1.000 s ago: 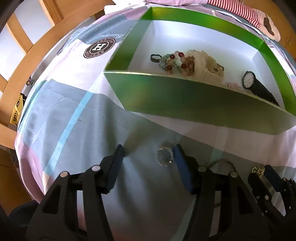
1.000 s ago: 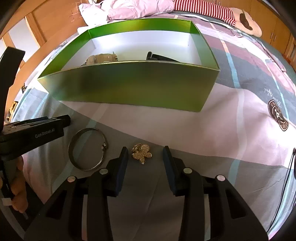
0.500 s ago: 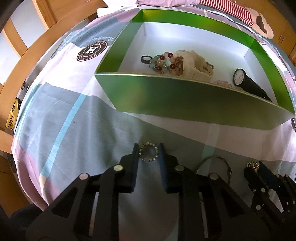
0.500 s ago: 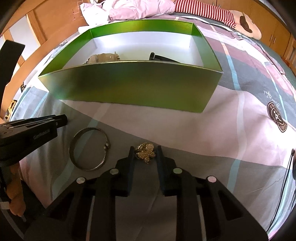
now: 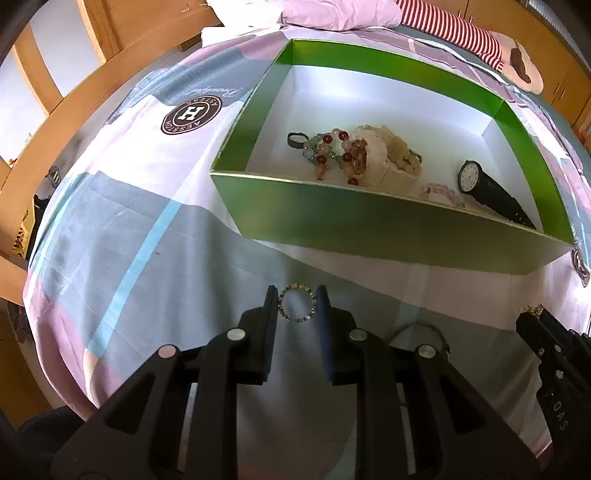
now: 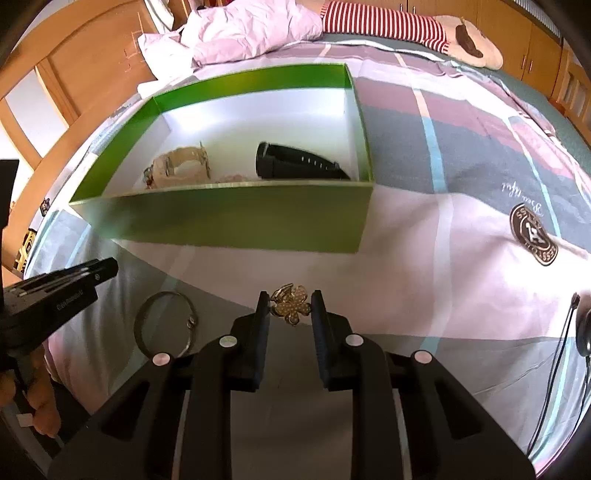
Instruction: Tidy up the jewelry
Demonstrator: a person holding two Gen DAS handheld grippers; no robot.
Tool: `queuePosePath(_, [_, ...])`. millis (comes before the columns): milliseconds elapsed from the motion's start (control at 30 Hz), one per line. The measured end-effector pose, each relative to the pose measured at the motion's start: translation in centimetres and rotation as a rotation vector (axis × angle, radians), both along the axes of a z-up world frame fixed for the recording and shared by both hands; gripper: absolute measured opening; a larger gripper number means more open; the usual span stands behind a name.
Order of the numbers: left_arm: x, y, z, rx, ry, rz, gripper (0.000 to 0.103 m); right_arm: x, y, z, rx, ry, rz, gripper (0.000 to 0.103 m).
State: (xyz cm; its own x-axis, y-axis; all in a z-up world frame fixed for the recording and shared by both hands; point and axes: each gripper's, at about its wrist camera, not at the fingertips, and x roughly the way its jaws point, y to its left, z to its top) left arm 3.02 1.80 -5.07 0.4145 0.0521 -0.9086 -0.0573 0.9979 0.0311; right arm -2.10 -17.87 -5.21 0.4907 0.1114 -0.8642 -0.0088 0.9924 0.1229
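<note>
My left gripper [image 5: 297, 303] is shut on a small beaded ring [image 5: 297, 303] and holds it above the bedspread, short of the green box [image 5: 369, 225]. My right gripper [image 6: 290, 305] is shut on a gold flower brooch [image 6: 291, 303], also raised above the bedspread. The box [image 6: 236, 221] holds a bead bracelet [image 5: 332, 151], a cream watch [image 5: 391, 162] and a black watch [image 5: 487, 192]. A silver bangle [image 6: 164, 325] lies on the bedspread between the two grippers.
The box stands on a patterned bedspread [image 5: 110, 229] with a round logo [image 5: 191, 114]. A wooden bed frame [image 5: 55, 110] runs along the left. Pillows and a striped plush [image 6: 388, 26] lie beyond the box. A black cable [image 6: 561, 354] hangs at the right edge.
Both grippers closed on their pieces, the left on the ring and the right on the brooch, and lifted them off the bedspread. The bangle stayed in place.
</note>
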Motion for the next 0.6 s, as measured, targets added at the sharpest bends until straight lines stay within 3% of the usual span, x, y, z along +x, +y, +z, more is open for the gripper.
queuePosePath(600, [0.3,-0.8,-0.5,0.038,0.003,-0.008,0.021,0.0,1.0,-1.2,0.017,0.026,0.029,0.023])
